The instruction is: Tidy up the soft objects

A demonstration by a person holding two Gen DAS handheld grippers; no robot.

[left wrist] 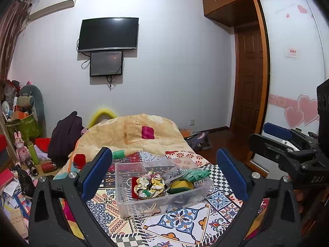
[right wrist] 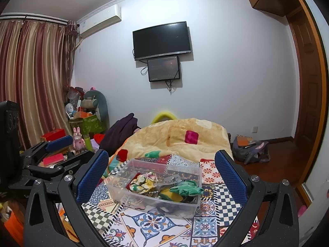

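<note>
Left wrist view: a clear plastic bin (left wrist: 162, 187) sits on a patchwork-patterned cover (left wrist: 181, 222) on the bed, holding a floral scrunchie (left wrist: 150, 185), a green cloth (left wrist: 196, 174) and a yellow-green sponge (left wrist: 181, 185). The left gripper (left wrist: 164, 173) frames the bin with its blue-padded fingers spread wide, holding nothing. The right gripper (right wrist: 162, 175) likewise stands wide and empty. Beyond the bin lies a rumpled yellow quilt (left wrist: 131, 131); a television (left wrist: 108, 34) hangs on the wall.

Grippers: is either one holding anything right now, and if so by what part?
Nothing is held. The left gripper and right gripper both have jaws open and empty, above the clear bin of soft items on the bed.
</note>
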